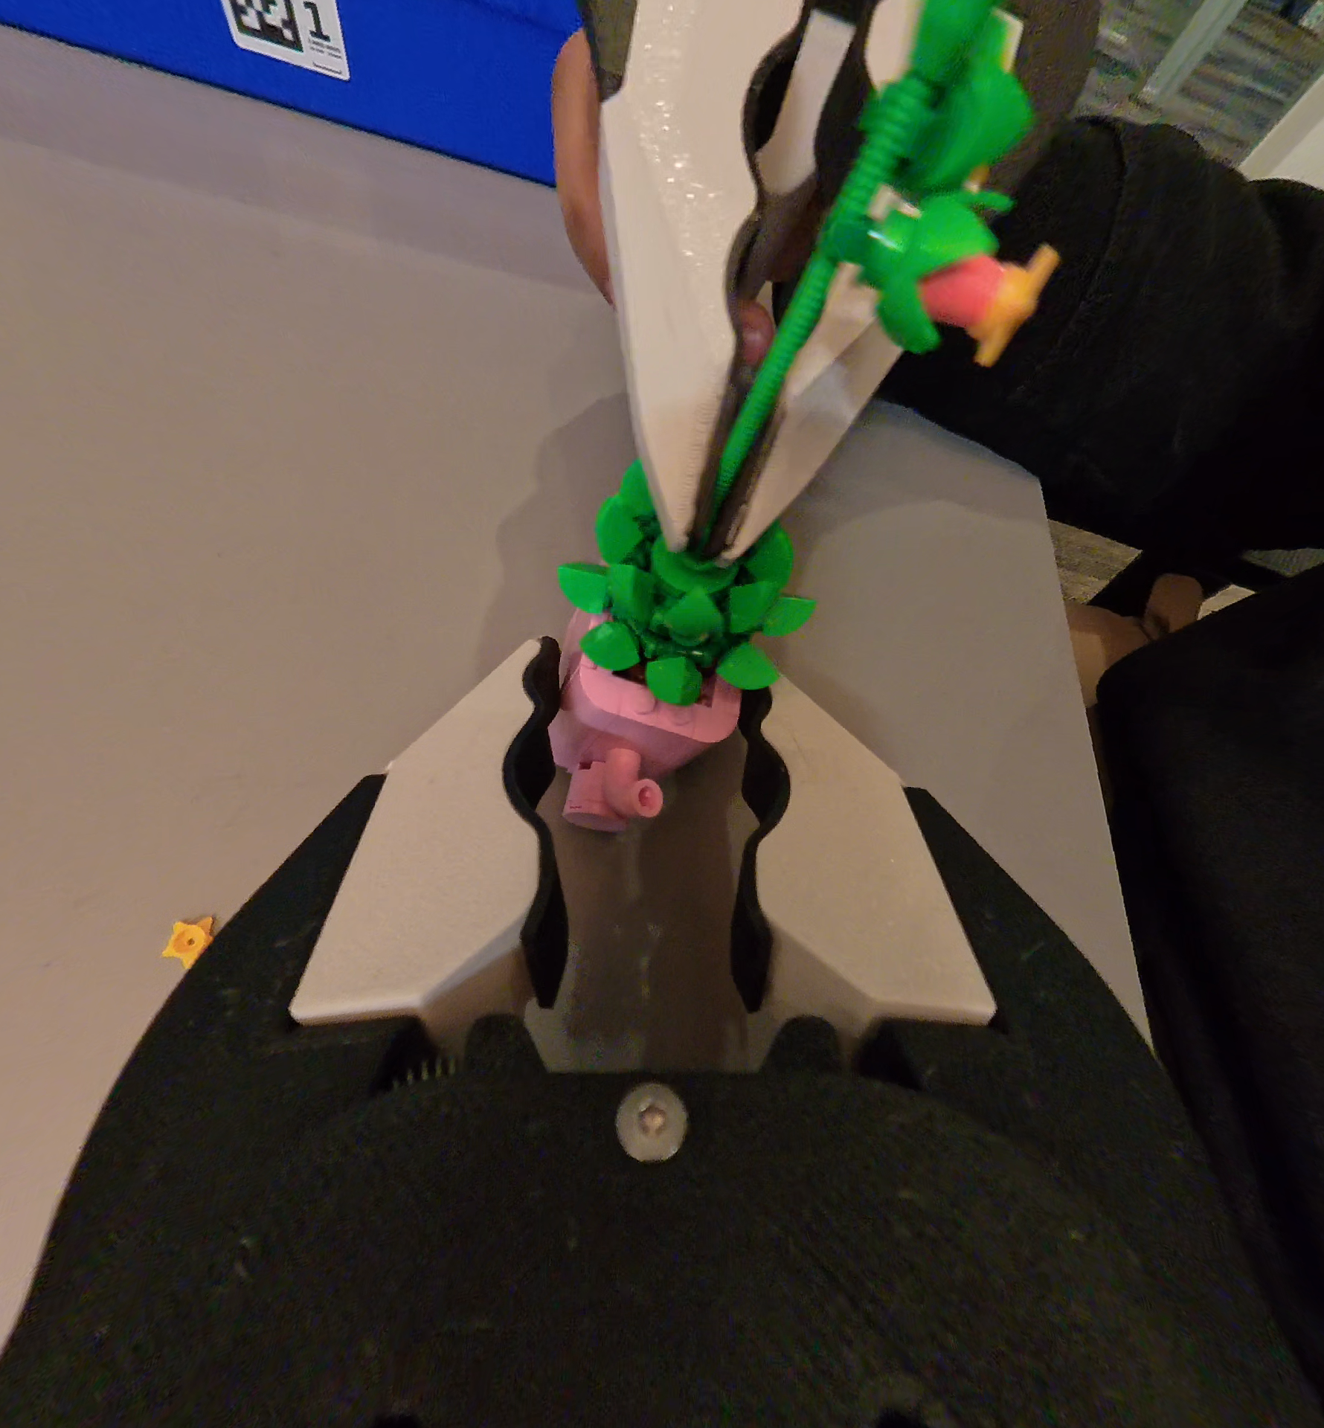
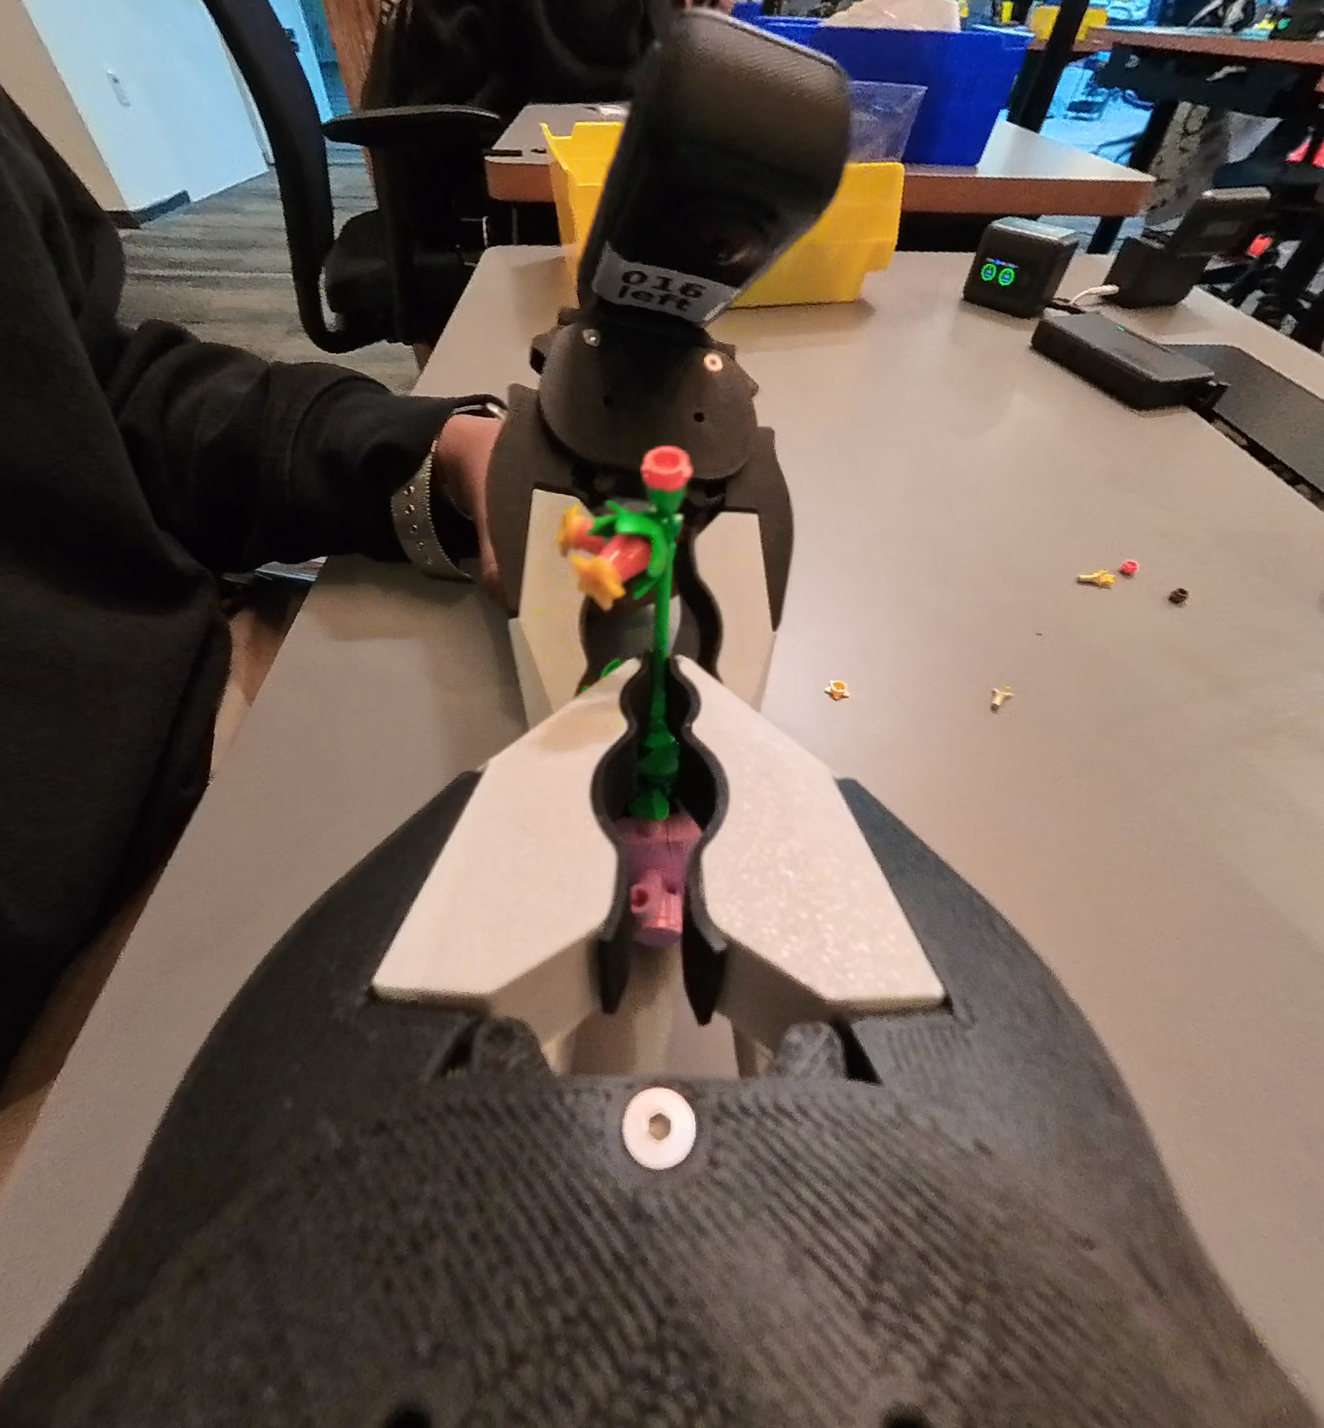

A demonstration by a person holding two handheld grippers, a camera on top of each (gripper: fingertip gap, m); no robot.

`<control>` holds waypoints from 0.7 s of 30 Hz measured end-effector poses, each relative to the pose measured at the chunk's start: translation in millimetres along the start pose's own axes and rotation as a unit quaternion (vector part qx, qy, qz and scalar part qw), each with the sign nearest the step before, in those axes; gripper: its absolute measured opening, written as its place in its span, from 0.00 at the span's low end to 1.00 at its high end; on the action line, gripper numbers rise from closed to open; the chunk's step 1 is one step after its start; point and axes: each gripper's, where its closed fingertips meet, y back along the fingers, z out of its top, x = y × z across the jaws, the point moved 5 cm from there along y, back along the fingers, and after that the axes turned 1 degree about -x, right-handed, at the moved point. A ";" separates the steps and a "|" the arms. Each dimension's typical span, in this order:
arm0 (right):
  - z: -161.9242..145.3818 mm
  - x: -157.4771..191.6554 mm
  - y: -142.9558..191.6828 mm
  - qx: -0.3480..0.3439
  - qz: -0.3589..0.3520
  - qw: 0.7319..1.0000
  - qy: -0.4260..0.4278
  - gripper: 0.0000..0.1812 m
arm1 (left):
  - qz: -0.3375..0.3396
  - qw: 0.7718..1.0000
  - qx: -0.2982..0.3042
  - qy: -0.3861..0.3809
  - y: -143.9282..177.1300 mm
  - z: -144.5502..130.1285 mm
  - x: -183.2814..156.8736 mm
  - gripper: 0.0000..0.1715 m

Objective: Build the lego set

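Left wrist view: the left tongs (image 1: 647, 695) are narrowed onto the pink pot (image 1: 636, 734), holding it at their tips above the grey surface (image 1: 257, 541). A cluster of green leaves (image 1: 682, 610) tops the pot. The right tongs (image 1: 709, 541) come down from above, pinched almost closed on the thin green stem (image 1: 767, 386) just over the leaves. Up the stem sits a red flower (image 1: 968, 297) with a yellow tip. A loose yellow star piece (image 1: 189, 941) lies on the surface nearby.

Right wrist view: the right tongs (image 2: 659, 680) grip the stem (image 2: 665, 610) between nearly closed tips, with the pot (image 2: 659, 873) seen lower between the fingers. The left tongs (image 2: 643, 618) stand opposite, and a red bud (image 2: 667, 467) crowns the stem.

The plant looks very light; the stem seems slender and bendy, the flowers likely to pop off. Gripping the blocky pot and the stem low down seems safest.

Small loose pieces (image 2: 837, 690) dot the surface; a yellow bin (image 2: 837, 232), blue bins, an office chair and other desks sit behind.
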 end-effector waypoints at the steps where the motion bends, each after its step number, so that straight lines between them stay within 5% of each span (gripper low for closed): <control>1: -0.6 -1.5 -0.4 0.002 -0.007 1.000 0.000 0.00 | 0.002 1.000 0.001 -0.004 -0.1 0.0 -0.4 0.26; 21: 0.5 -0.3 -3.5 0.012 -0.076 0.996 0.043 0.00 | 0.001 1.000 0.007 0.010 -0.5 -1.7 1.5 0.26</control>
